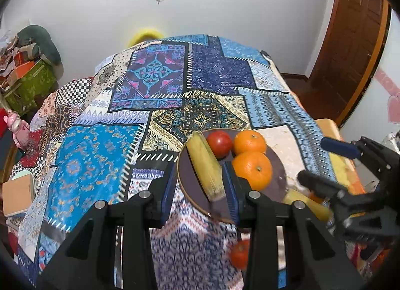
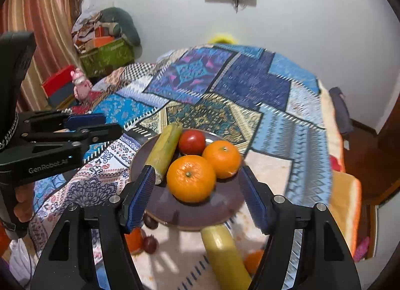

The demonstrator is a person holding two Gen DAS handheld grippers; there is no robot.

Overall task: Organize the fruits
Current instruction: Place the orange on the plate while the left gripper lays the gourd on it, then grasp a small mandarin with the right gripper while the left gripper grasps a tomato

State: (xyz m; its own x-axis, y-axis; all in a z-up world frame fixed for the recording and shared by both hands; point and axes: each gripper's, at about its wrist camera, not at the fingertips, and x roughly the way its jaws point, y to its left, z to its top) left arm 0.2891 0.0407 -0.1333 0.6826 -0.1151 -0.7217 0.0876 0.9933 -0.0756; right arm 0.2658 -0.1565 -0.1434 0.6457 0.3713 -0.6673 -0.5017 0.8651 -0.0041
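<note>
A dark round plate (image 1: 190,177) (image 2: 172,205) on the patchwork cloth holds a yellow corn cob (image 1: 203,162) (image 2: 165,148), a red tomato (image 1: 220,143) (image 2: 192,141) and two oranges (image 1: 252,170) (image 2: 191,177), (image 1: 250,141) (image 2: 222,158). My left gripper (image 1: 200,187) is open, with its jaws either side of the cob's near end and nothing held. My right gripper (image 2: 197,197) is open and empty, over the plate's near edge by the front orange. Off the plate lie a second cob (image 2: 225,257) (image 1: 307,202), a tomato (image 1: 240,253) and small fruits (image 2: 150,243).
The table is covered by a patchwork cloth (image 1: 150,105) and drops off at the right (image 2: 345,190). A green box with clutter (image 2: 107,55) and a pink toy (image 2: 81,85) lie off to the left. A wooden door (image 1: 355,40) is at the right.
</note>
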